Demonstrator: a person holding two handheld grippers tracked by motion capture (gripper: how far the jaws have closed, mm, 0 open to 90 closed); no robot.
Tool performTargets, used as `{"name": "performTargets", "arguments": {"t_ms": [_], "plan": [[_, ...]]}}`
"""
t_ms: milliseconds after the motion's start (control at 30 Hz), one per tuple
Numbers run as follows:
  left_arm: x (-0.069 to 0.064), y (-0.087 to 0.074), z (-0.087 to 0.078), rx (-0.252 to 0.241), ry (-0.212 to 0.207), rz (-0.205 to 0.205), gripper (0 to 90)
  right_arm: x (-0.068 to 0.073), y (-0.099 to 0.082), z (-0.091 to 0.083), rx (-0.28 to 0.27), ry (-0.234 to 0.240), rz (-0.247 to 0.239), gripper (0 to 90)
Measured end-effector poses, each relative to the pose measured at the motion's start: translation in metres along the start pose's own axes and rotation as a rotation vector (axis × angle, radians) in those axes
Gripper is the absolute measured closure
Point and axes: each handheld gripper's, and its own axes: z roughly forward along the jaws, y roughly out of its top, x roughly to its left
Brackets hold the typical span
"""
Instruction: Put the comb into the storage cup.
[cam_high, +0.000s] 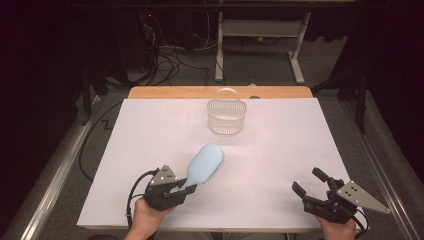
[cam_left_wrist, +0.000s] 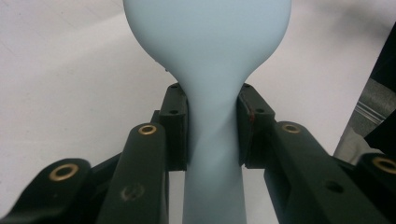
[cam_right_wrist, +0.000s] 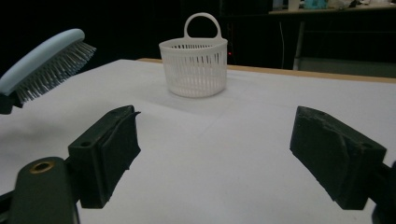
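High view: the left gripper (cam_high: 184, 188) is clamped on the handle of a pale blue brush (cam_high: 205, 162), near the front of the tabletop (cam_high: 150, 130). Its 2 pads press the smooth, narrow handle from both sides in the left gripper view. The oval head is raised off the white surface, thin bristles pointing down and to the right. A white slatted plastic basket (cam_high: 227, 116) with a loop handle stands well apart at the far edge, with bare tabletop between. The right gripper (cam_high: 310, 182) hovers at the front right, jaws apart and holding nothing.
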Motion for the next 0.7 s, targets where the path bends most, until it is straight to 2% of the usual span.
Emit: {"name": "performTargets", "arguments": {"t_ms": [200,533,667,700], "plan": [[0.000,0.001,0.002,-0.001,-0.005,0.002,67.5,0.008,0.002,0.009,0.010,0.033,-0.020,16.1],[0.002,0.004,0.003,-0.012,0.004,0.010,67.6,0.014,0.001,0.016,0.032,0.048,-0.024,16.3],[0.001,0.005,0.003,-0.012,0.002,0.020,67.6,0.021,0.001,0.021,0.041,0.055,-0.040,16.2],[0.001,0.005,0.003,-0.014,0.001,0.020,67.6,0.026,0.002,0.025,0.057,0.065,-0.052,16.2]]}}
